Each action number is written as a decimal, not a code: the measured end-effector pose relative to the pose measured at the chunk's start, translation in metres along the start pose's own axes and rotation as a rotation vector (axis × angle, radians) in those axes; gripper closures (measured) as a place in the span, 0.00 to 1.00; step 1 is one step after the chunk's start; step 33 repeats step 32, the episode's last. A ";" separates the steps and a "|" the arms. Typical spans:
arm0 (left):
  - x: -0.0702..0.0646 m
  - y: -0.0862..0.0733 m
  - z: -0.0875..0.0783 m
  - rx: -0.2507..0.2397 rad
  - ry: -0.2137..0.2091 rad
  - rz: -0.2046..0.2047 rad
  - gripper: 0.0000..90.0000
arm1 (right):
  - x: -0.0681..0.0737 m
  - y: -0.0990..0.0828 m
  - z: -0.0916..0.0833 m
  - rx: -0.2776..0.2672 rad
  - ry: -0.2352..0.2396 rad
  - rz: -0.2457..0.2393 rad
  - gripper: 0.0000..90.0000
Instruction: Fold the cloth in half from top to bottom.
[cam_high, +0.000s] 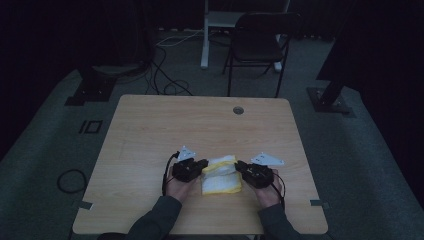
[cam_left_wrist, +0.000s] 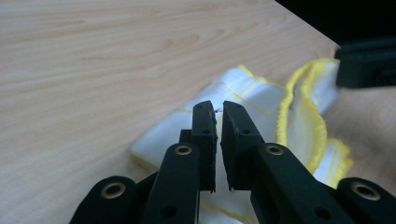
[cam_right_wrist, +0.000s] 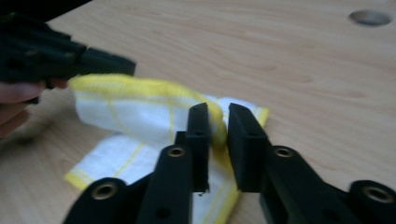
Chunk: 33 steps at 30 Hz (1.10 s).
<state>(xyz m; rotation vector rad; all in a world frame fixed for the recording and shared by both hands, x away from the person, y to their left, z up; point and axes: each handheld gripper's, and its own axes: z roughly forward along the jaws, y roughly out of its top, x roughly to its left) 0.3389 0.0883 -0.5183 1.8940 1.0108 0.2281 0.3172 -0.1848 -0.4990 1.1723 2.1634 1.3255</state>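
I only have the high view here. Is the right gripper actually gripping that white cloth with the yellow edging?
Observer: No. The right gripper has its fingers apart; the yellow hem of the white cloth with yellow edging lies between them, unpressed.
Operator: And the left one?
Observer: The left gripper has its fingers nearly together with a slim gap. I cannot tell whether they pinch any cloth.
Operator: Is the cloth lying flat?
Observer: No. Seen from the right gripper, one yellow-hemmed fold stands raised at the left gripper's tip.
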 end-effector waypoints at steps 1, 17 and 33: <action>-0.001 -0.003 0.000 0.003 -0.004 0.000 0.94 | 0.000 0.001 -0.001 -0.008 -0.004 -0.002 0.83; -0.004 -0.031 -0.008 0.042 0.010 0.009 0.92 | -0.017 -0.001 -0.010 -0.036 -0.049 0.043 0.77; 0.012 -0.037 -0.023 0.032 0.076 0.001 0.91 | -0.035 -0.017 0.000 0.015 -0.105 0.076 0.77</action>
